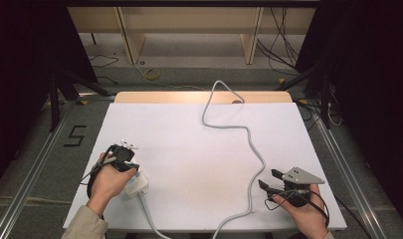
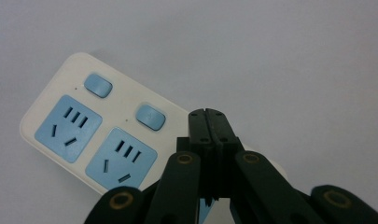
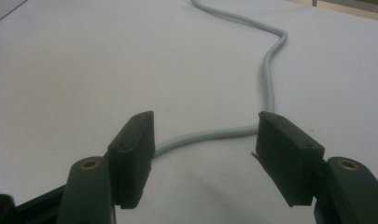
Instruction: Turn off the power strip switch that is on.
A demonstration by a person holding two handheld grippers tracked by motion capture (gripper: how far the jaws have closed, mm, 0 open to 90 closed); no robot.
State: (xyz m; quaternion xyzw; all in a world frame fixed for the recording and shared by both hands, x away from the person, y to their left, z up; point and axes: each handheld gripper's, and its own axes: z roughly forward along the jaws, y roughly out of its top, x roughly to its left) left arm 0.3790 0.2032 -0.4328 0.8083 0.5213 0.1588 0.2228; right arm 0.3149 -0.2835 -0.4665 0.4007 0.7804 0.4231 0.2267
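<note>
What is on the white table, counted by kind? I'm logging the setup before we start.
Power strip: 1, white, with 2 blue sockets and 2 blue switches showing
Grey cable: 1, snaking across the table
Handheld grippers: 2, the left gripper with jaws closed, the right gripper with jaws apart
Total: 4

Overhead light bright on white table [image 1: 199, 149]; surroundings dark; claw views soft, slightly blurred, dim.
</note>
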